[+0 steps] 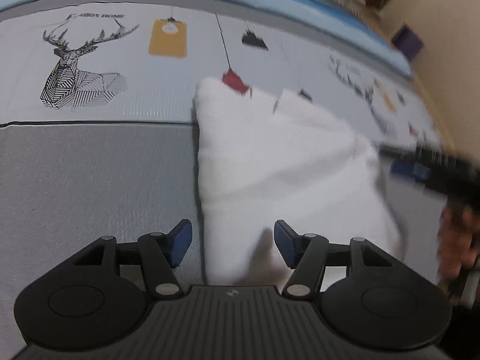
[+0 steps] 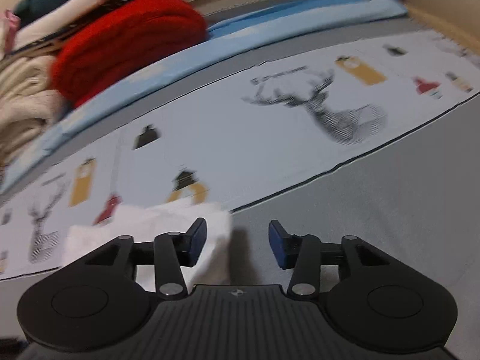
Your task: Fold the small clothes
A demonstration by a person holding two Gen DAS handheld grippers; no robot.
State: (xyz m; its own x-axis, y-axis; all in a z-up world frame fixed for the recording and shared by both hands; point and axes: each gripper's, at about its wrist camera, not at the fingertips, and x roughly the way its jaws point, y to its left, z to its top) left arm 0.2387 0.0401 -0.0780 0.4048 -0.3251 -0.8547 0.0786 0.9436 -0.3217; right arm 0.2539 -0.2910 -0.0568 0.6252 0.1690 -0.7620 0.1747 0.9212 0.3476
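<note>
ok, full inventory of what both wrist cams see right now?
white garment: 1, white, folded on the bed, edge between the left jaws, not pinched
bed cover: 1, grey, with a pale printed band of deer and tag motifs
blue cloth: 1, light blue, along the far side of the bed
red garment: 1, red, folded, in the pile at the far left of the right wrist view
cream clothes: several, cream and beige, stacked beside the red one
left gripper: 1, black with blue pads, open
right gripper: 1, black with blue pads, open, empty
hand: 1, blurred, right edge of left wrist view
</note>
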